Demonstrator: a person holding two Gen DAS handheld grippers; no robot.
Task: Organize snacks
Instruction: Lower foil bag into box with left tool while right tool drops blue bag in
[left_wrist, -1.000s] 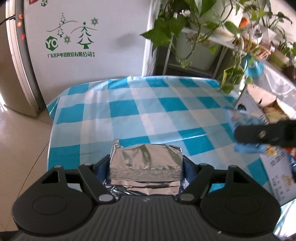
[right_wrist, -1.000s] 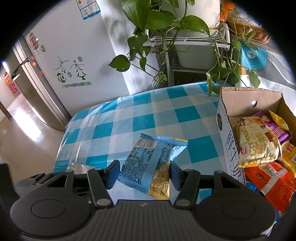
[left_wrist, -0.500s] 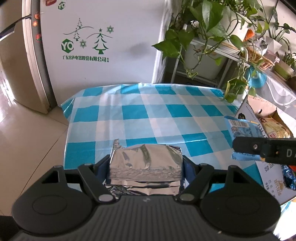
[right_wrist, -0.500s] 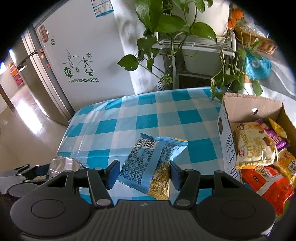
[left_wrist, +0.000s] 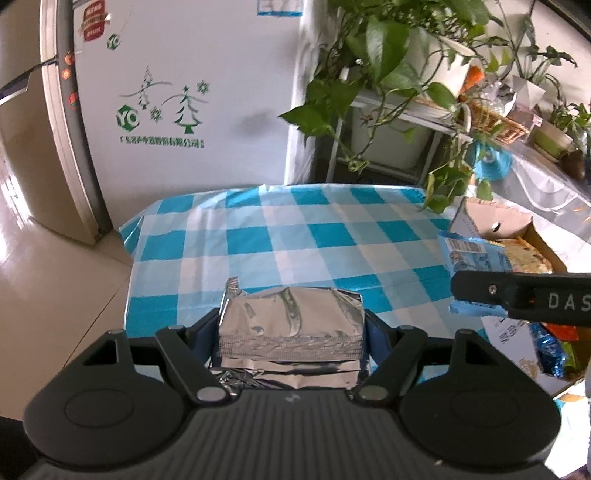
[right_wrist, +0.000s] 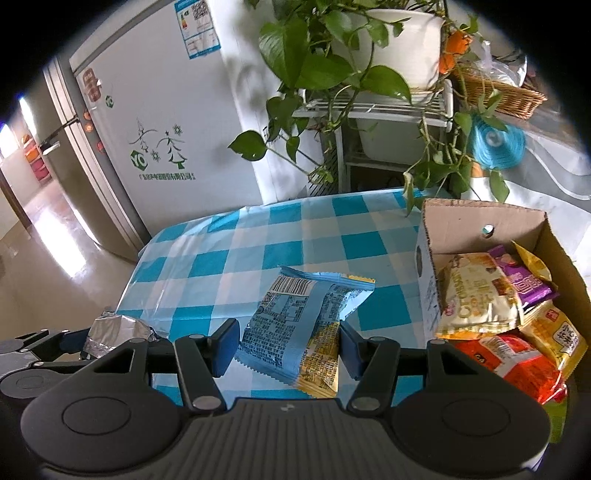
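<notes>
My left gripper (left_wrist: 291, 334) is shut on a silver foil snack packet (left_wrist: 291, 328), lifted above the blue-checked tablecloth (left_wrist: 280, 236). My right gripper (right_wrist: 288, 349) is shut on a light-blue and yellow snack packet (right_wrist: 299, 325), also off the table. In the left wrist view that same blue packet (left_wrist: 472, 254) and a right finger (left_wrist: 517, 293) show at the right edge. In the right wrist view the left gripper (right_wrist: 77, 343) with the foil packet (right_wrist: 118, 330) sits at lower left. A cardboard box (right_wrist: 480, 225) holding several snack bags stands to the right.
A white fridge (left_wrist: 192, 92) stands behind the table. A plant rack (right_wrist: 373, 110) with trailing leaves hangs over the table's far right corner. A wicker basket (right_wrist: 498, 94) and blue tape roll (right_wrist: 496, 142) lie beyond the box. Tiled floor (left_wrist: 55, 280) lies left.
Both grippers have risen with their packets; more of the fridge, plants and box shows. The right gripper has drifted closer to the box. Neither grip has changed.
</notes>
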